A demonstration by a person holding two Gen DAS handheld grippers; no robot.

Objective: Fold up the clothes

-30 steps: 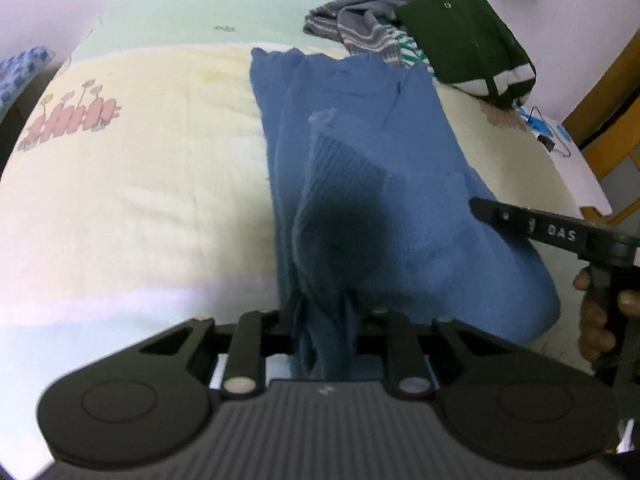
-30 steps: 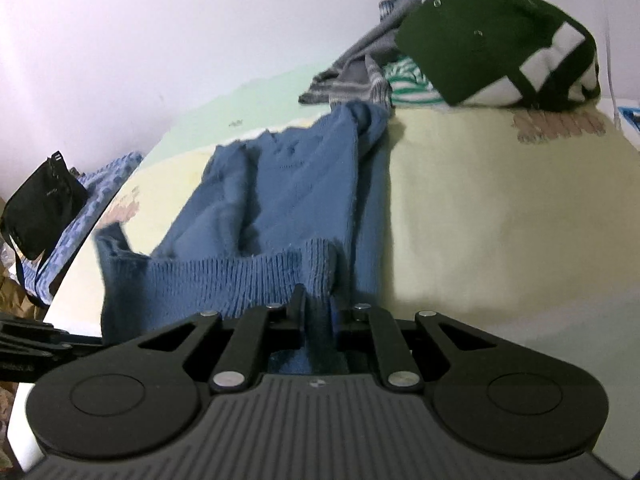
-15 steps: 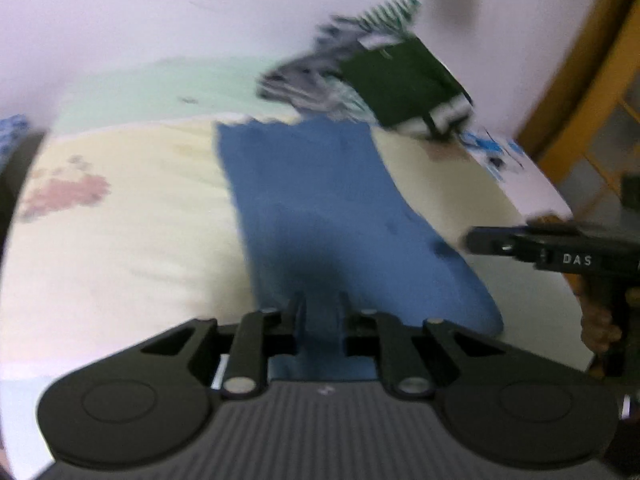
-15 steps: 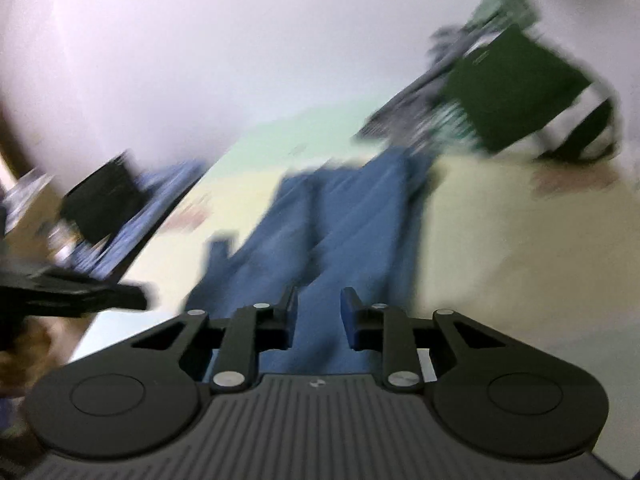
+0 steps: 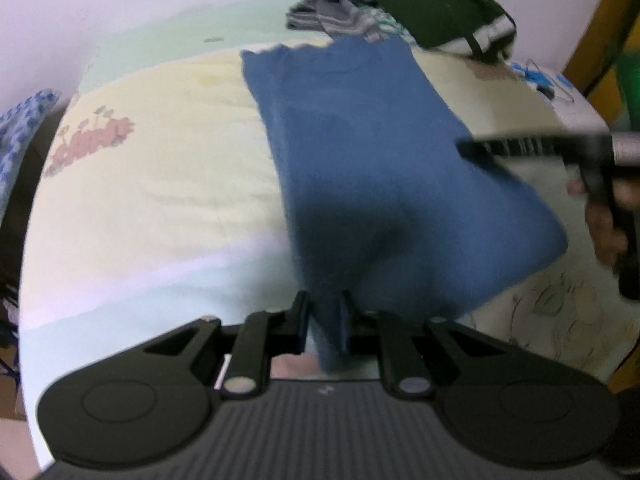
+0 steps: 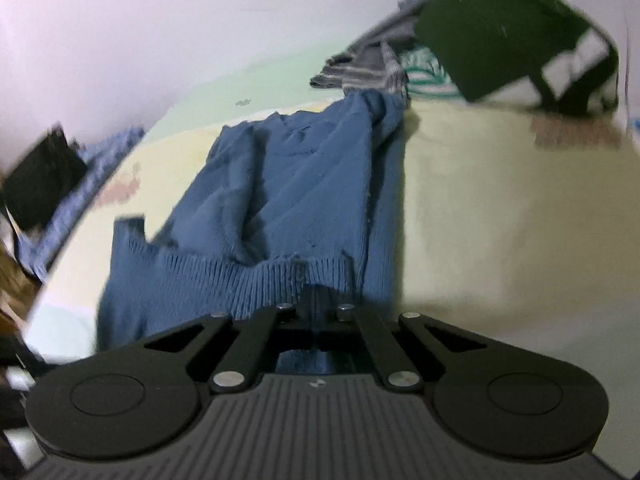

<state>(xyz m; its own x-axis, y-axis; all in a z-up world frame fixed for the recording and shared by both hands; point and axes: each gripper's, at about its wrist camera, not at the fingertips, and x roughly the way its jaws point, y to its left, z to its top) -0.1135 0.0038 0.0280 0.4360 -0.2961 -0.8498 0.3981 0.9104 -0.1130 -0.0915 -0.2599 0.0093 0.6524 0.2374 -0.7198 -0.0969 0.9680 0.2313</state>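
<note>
A blue knit sweater (image 5: 372, 152) lies lengthwise on the bed, its far end near the clothes pile. My left gripper (image 5: 325, 316) is shut on its near left corner, with cloth hanging between the fingers. My right gripper (image 6: 322, 300) is shut on the ribbed hem of the sweater (image 6: 288, 200) at the near right corner. The hem is lifted off the bed. The right gripper also shows in the left wrist view (image 5: 520, 146), blurred, over the sweater's right edge.
A pile of striped and dark green clothes (image 5: 420, 12) sits at the bed's far end, also in the right wrist view (image 6: 500, 32). The pale yellow sheet (image 5: 160, 152) spreads left of the sweater. A black bag (image 6: 40, 180) rests off the bed's left side.
Both grippers swung with the sweater's near hem held. The folded-over flap is gone and the sweater is pulled flatter and straighter along the bed.
</note>
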